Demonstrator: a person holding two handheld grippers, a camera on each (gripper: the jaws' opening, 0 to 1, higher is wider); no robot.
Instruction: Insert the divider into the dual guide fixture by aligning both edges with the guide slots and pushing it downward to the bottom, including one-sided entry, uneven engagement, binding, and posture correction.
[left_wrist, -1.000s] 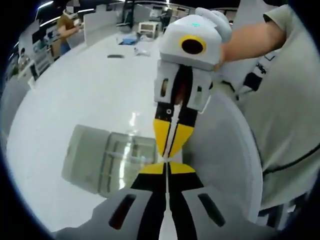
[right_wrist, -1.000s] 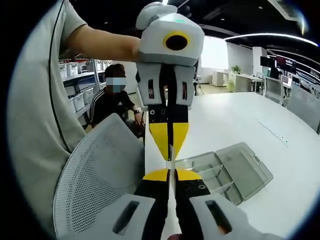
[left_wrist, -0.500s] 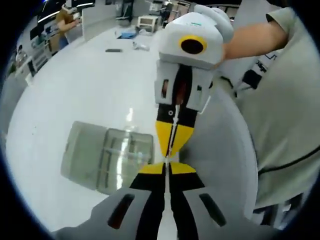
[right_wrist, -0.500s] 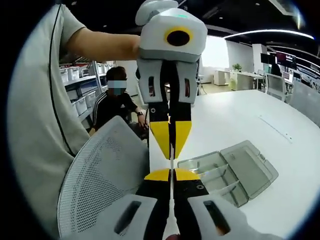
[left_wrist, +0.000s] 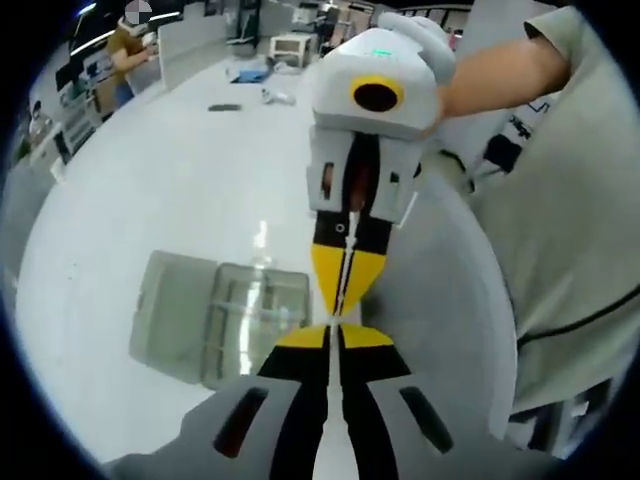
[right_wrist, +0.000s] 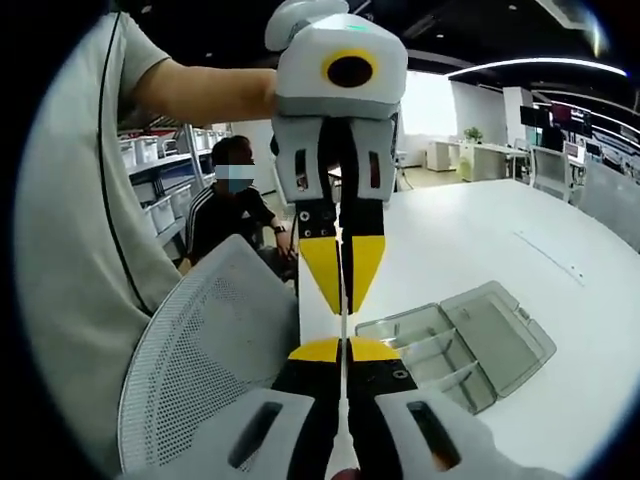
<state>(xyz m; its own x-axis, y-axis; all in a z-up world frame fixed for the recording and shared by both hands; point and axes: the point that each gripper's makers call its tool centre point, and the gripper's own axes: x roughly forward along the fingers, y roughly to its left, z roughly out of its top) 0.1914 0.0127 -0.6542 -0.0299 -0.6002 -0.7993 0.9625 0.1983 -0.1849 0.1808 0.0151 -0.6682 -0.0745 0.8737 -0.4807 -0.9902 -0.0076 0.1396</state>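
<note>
A thin white divider (right_wrist: 344, 322) shows edge-on as a pale line held up in the air. My right gripper (right_wrist: 348, 348) is shut on it from below in the right gripper view. My left gripper (right_wrist: 343, 305) faces it tip to tip from above, yellow fingers closed along the same line. In the left gripper view the divider (left_wrist: 334, 420) runs between my left gripper's (left_wrist: 337, 332) jaws and into the right gripper (left_wrist: 340, 308). The clear plastic guide fixture (left_wrist: 220, 315) (right_wrist: 455, 340), with slotted compartments and an open lid, lies on the white table below and to the side.
A white mesh chair back (right_wrist: 200, 370) (left_wrist: 450, 330) stands close under the grippers at the table edge (right_wrist: 300, 300). The holder's arm (right_wrist: 200, 90) and shirt (left_wrist: 570, 230) crowd one side. A seated person (right_wrist: 235, 205) is behind. Small items (left_wrist: 275, 95) lie far across the table.
Both grippers stay tip to tip on the divider. The views have shifted slightly with the hands; nothing was let go or taken hold of.
</note>
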